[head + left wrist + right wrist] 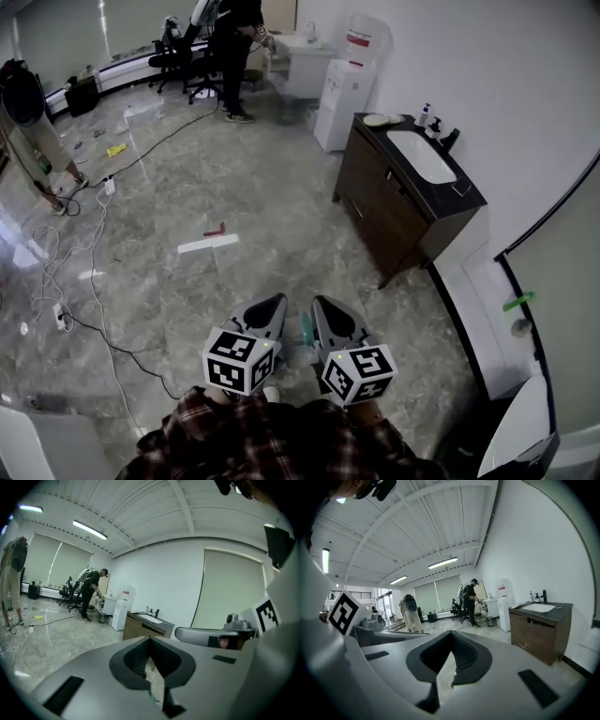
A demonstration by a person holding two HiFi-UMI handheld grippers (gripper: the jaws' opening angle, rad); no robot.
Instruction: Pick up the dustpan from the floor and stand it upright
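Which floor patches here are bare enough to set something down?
Bare grey marble floor lies between the white strip and the dark wooden vanity cabinet. The left side is crowded: white and black cables trail there, beside a standing person.

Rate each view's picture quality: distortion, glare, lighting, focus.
Head view: wide-angle bending at the edges, evenly lit, pale glare patches on the glossy floor. Left gripper view: strong fisheye, black corners, bright ceiling lights, and the left gripper looks soft up close. Right gripper view: same fisheye and dark rim, the wall bows, and the right gripper looks slightly soft.
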